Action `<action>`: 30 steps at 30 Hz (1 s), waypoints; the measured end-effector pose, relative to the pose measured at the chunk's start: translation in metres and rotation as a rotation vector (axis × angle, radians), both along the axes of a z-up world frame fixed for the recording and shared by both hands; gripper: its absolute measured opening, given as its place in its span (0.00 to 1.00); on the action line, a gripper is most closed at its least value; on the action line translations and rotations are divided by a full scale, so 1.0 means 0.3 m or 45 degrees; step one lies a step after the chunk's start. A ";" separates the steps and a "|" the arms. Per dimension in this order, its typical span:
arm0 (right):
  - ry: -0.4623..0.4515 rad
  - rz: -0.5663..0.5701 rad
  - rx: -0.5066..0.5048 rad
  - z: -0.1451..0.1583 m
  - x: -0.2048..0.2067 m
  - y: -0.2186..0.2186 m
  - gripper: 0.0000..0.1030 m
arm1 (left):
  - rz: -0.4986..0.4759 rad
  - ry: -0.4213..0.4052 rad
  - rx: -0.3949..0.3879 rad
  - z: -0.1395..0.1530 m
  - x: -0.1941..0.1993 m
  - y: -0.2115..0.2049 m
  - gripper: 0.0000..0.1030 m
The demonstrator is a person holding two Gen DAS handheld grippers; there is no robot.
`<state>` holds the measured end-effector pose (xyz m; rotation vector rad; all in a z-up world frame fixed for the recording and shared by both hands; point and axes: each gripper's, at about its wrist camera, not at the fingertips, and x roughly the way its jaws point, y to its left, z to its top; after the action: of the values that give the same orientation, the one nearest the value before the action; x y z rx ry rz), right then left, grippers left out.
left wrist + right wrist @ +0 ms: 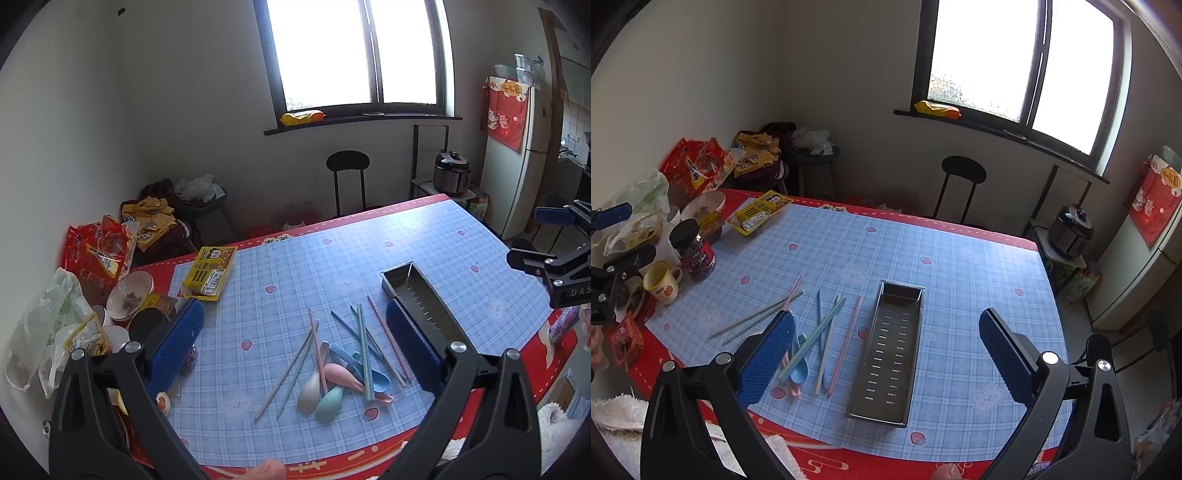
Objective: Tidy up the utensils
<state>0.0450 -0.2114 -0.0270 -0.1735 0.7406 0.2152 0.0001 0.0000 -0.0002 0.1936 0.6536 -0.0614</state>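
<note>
Pastel spoons (332,376) and several pastel chopsticks (364,343) lie in a loose pile on the blue checked tablecloth (295,266). A steel perforated utensil tray (421,295) lies empty to their right; it also shows in the right wrist view (892,350), with the chopsticks (831,339) to its left. My left gripper (295,347) is open and empty, held above the pile. My right gripper (886,350) is open and empty, held above the tray. Part of the spoons is hidden behind its left finger (768,354).
Snack bags (96,251), bowls (129,295) and a yellow packet (210,273) crowd the table's left side. A jar (694,251) and a yellow mug (663,282) stand there too. A black stool (347,173), rice cooker (450,171) and fridge (517,155) stand beyond the table.
</note>
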 end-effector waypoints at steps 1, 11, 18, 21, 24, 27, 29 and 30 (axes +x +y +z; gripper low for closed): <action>0.000 0.000 0.001 0.001 0.001 -0.001 0.95 | -0.001 -0.011 0.006 0.001 -0.002 -0.001 0.95; 0.001 -0.003 -0.001 0.003 0.003 -0.003 0.95 | 0.005 -0.003 0.001 0.009 -0.015 -0.011 0.95; 0.001 -0.005 -0.001 -0.001 -0.004 -0.002 0.95 | -0.005 0.003 -0.012 0.000 -0.014 -0.030 0.95; 0.004 -0.007 0.001 -0.008 -0.005 -0.007 0.95 | -0.008 0.010 -0.022 -0.006 -0.007 -0.010 0.95; 0.005 -0.009 0.002 0.001 0.002 -0.024 0.95 | -0.008 0.009 -0.021 -0.007 -0.007 -0.011 0.95; 0.005 -0.010 0.002 -0.003 0.006 -0.013 0.95 | -0.009 0.009 -0.023 -0.007 -0.007 -0.012 0.95; 0.003 -0.009 0.006 -0.004 0.006 -0.013 0.95 | -0.010 0.008 -0.021 -0.006 -0.007 -0.013 0.95; 0.003 -0.012 0.007 -0.004 0.004 -0.013 0.95 | -0.011 0.009 -0.022 -0.008 -0.007 -0.015 0.95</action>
<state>0.0462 -0.2153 -0.0283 -0.1642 0.7433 0.2082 -0.0020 -0.0044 -0.0025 0.1799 0.6590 -0.0757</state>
